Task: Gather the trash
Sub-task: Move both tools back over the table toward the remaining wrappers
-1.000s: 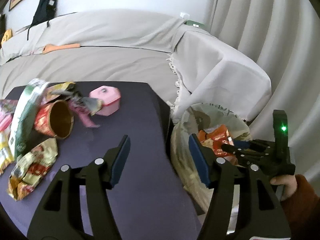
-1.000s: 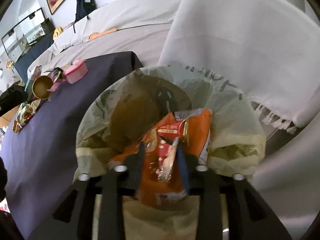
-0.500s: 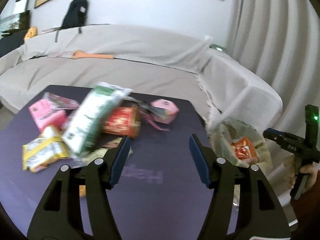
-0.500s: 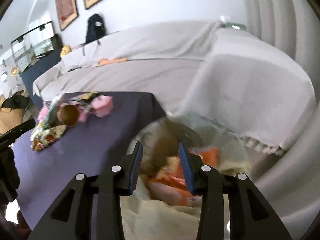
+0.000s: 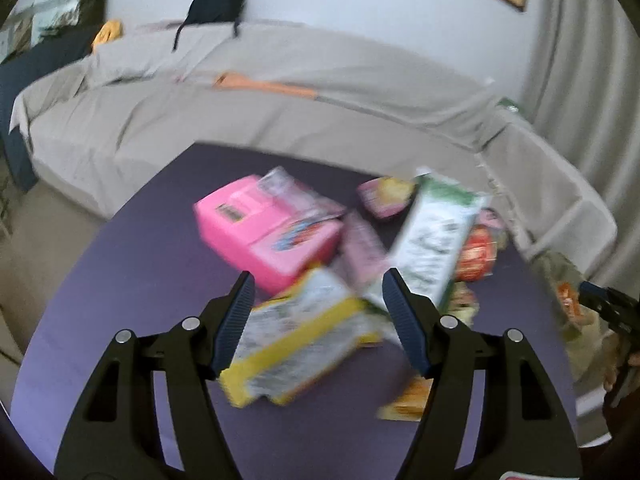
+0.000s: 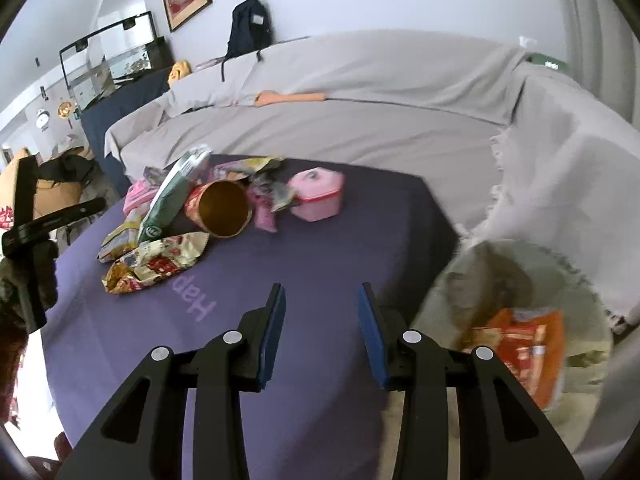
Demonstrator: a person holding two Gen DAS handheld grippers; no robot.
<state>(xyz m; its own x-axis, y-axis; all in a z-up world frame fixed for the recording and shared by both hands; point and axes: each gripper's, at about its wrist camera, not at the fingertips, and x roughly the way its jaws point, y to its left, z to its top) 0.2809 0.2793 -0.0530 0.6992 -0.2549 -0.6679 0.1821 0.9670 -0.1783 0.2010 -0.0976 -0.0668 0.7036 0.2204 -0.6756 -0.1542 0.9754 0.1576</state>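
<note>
A pile of trash lies on the purple table [image 5: 140, 280]: a pink box [image 5: 264, 232], a yellow-white packet [image 5: 300, 340], a green-white bag [image 5: 436, 240] and a red paper cup [image 5: 476, 256]. My left gripper [image 5: 318, 280] hovers over the pile. Its jaws are opening; the yellow-white packet shows in the gap, but the pads do not press on it. My right gripper [image 6: 321, 290] stands open and empty over the table's near edge. To its right is the trash bag [image 6: 520, 264], with an orange wrapper [image 6: 524, 340] inside.
A pink lidded container [image 6: 318, 196] and a crumpled wrapper [image 6: 156, 264] also lie on the table. A grey covered sofa [image 6: 360, 120] wraps around the far side, with a dark backpack [image 6: 248, 28] on it. The left gripper's handle [image 6: 32, 216] shows at the left edge.
The left gripper swung left from the trash bag to above the pile on the table. The right gripper lifted back out of the bag, and the orange wrapper stays inside.
</note>
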